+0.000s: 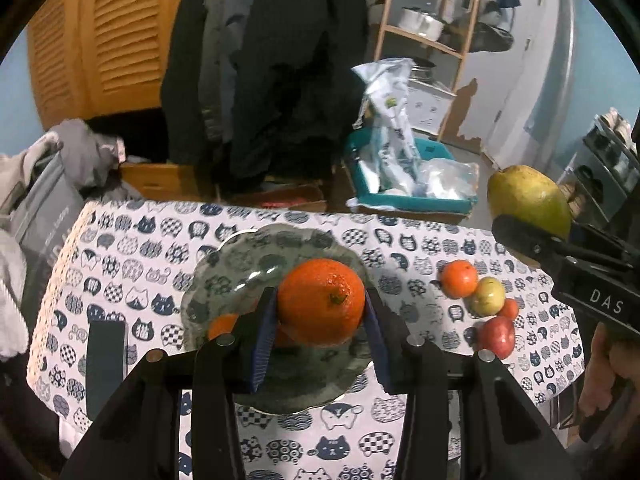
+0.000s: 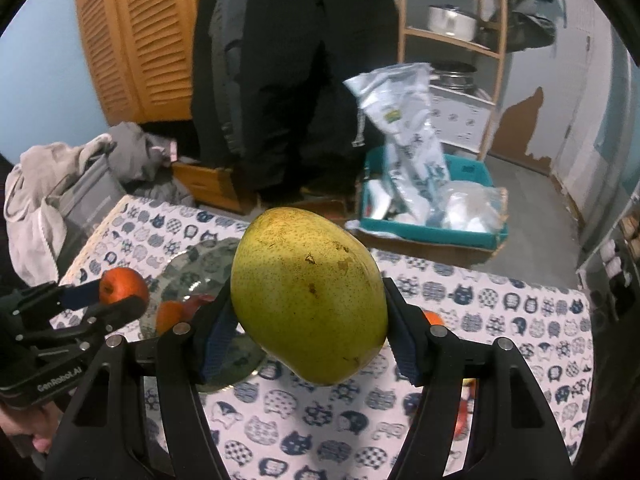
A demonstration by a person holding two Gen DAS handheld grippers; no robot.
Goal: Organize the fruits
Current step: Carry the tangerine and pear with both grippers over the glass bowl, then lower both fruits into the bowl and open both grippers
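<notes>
My left tongs (image 1: 320,312) grip the orange (image 1: 321,300) at mid-frame, held above the glass plate (image 1: 224,276) so it can go down beside the fruit already lying there. My right tongs (image 2: 308,320) are clamped on the mango (image 2: 308,292), lifted off the worktop (image 2: 500,308). I judge both are bound for the plate. Four small fruits (image 1: 480,300) wait at the right of the left view.
</notes>
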